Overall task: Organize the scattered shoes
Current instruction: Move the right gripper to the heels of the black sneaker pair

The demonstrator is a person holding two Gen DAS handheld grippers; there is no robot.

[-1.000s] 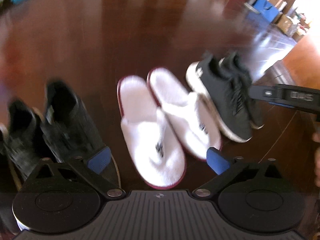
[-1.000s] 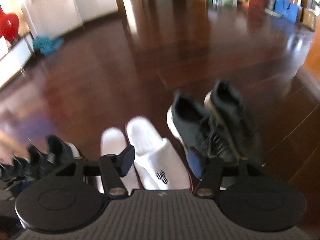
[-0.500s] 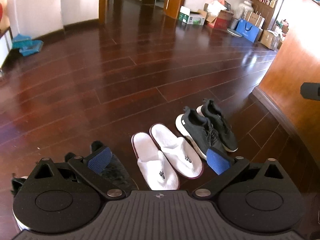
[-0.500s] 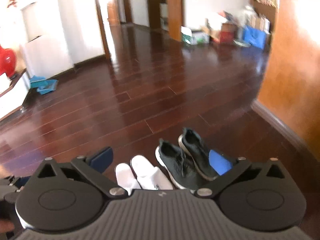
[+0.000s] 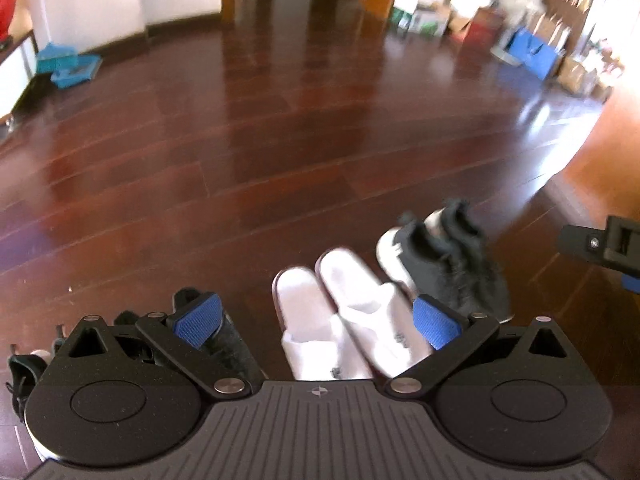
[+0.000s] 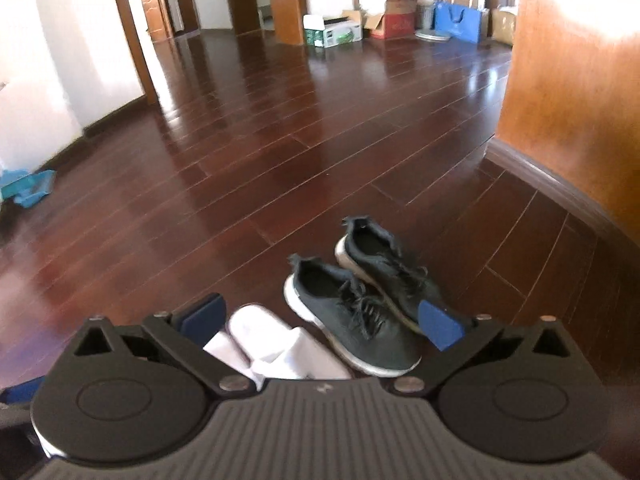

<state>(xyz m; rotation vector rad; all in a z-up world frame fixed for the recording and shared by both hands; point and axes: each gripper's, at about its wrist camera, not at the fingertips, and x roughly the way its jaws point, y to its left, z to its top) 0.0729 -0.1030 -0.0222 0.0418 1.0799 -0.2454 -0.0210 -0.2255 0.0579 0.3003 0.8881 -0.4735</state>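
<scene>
Left view catches extra black shoes [image 5: 224, 344] behind its left finger that the right view misses — both grippers, left gripper [image 5: 316, 322] and right gripper [image 6: 322, 318], spread wide and empty over the white slippers [image 6: 272, 350] and dark sneakers [image 6: 360, 304], side by side on the wood floor [image 6: 280, 152], heels pointing away.

white slippers [image 6: 276, 344] half hidden, black sneakers [image 5: 448, 272] blurred

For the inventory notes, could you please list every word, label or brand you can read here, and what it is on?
Nothing here can be read.
white slippers: a small dark logo on each, too blurred.
green and white box: print too small.
red box: print too small.
blue bag: no legible text.
</scene>
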